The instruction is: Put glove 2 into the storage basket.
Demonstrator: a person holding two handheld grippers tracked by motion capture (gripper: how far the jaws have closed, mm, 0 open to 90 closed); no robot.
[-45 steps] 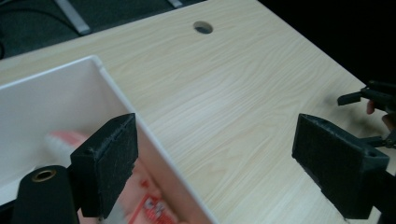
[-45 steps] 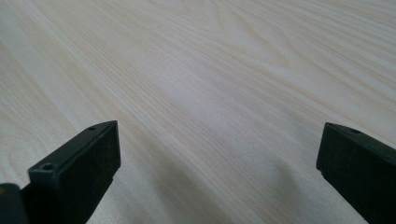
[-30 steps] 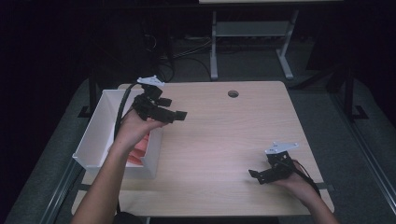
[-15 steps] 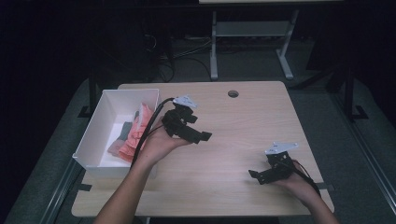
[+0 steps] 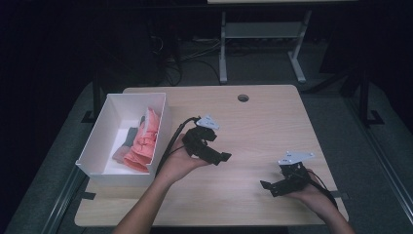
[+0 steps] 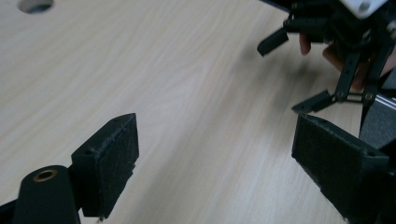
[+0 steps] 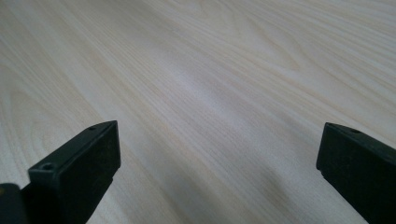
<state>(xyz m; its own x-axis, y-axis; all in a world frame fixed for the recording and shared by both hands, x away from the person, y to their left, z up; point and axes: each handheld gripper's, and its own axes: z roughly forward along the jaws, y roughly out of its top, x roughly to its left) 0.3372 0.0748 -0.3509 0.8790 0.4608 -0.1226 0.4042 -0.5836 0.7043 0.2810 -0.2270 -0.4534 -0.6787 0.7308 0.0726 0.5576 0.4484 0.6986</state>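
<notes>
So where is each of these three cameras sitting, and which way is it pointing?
High view: above the person's side, looking down on the pale wooden table, white box, both forearms and grippers.
Left gripper view: rides the left gripper, looking along its open jaws across the tabletop toward the right gripper.
Right gripper view: rides the right gripper, facing bare wood.
Shared: the high and left gripper views both show the table's round hole.

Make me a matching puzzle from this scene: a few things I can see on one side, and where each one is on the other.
Things:
1. white bin
2. pink cloth
3. left hand-held gripper
4. round hole

Places:
A. over the middle of the wooden table, jaws open
B. at the table's far edge
C. at the table's left edge
D. inside the bin

Pairs: 1-C, 2-D, 3-A, 4-B
</notes>
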